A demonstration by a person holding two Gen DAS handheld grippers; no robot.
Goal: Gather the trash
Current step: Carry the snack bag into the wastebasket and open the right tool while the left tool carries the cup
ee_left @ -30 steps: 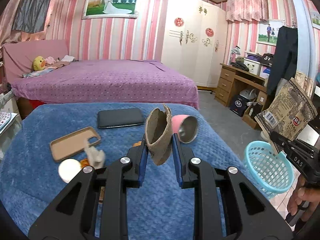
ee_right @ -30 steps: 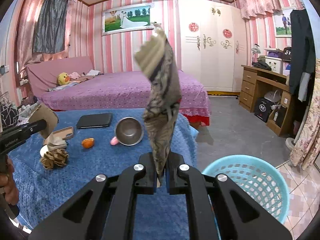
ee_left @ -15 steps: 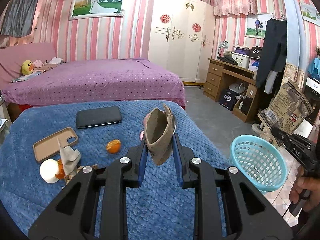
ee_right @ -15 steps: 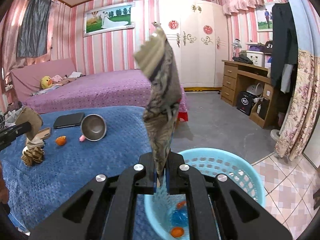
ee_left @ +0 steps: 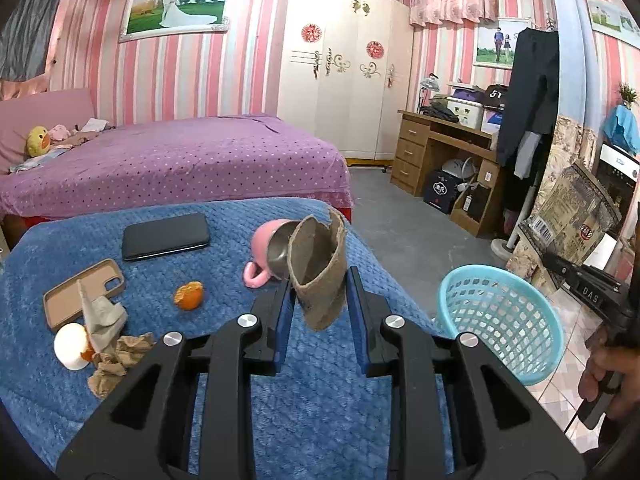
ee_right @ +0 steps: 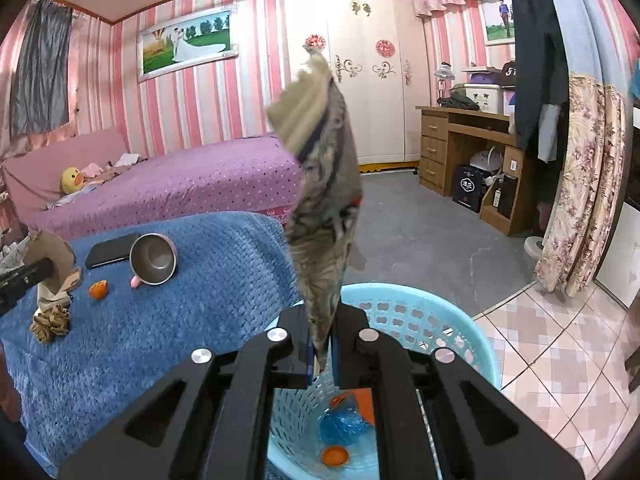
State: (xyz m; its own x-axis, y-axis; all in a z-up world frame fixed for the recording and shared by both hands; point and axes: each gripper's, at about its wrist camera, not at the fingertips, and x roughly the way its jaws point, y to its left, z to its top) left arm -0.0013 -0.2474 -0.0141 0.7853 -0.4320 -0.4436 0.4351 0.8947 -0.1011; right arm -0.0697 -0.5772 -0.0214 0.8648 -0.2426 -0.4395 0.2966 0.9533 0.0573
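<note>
My left gripper [ee_left: 319,280] is shut on a torn brown cardboard tube [ee_left: 320,252], held upright above the blue blanket-covered table [ee_left: 320,420]. My right gripper [ee_right: 323,316] is shut on the bottom corner of a crumpled snack wrapper [ee_right: 324,184], which stands up from the pads right over the light blue basket [ee_right: 440,320]. The left wrist view shows that basket [ee_left: 500,320] on the floor just off the table's right edge, with the wrapper [ee_left: 568,216] above its far side. An orange peel [ee_left: 188,295], a tissue [ee_left: 100,312] and crumpled brown paper [ee_left: 116,356] lie on the table.
A black phone [ee_left: 166,236], a tan phone case [ee_left: 80,292] and a tipped pink mug [ee_left: 264,248] also lie on the blanket. The basket holds a blue wad and orange peel [ee_right: 335,456]. Behind are a purple bed [ee_left: 180,160] and a wooden desk [ee_left: 440,152].
The right gripper has carried the wrapper rightward from over the table's edge to above the basket. The left gripper has moved right with the tube, and the basket now shows nearer.
</note>
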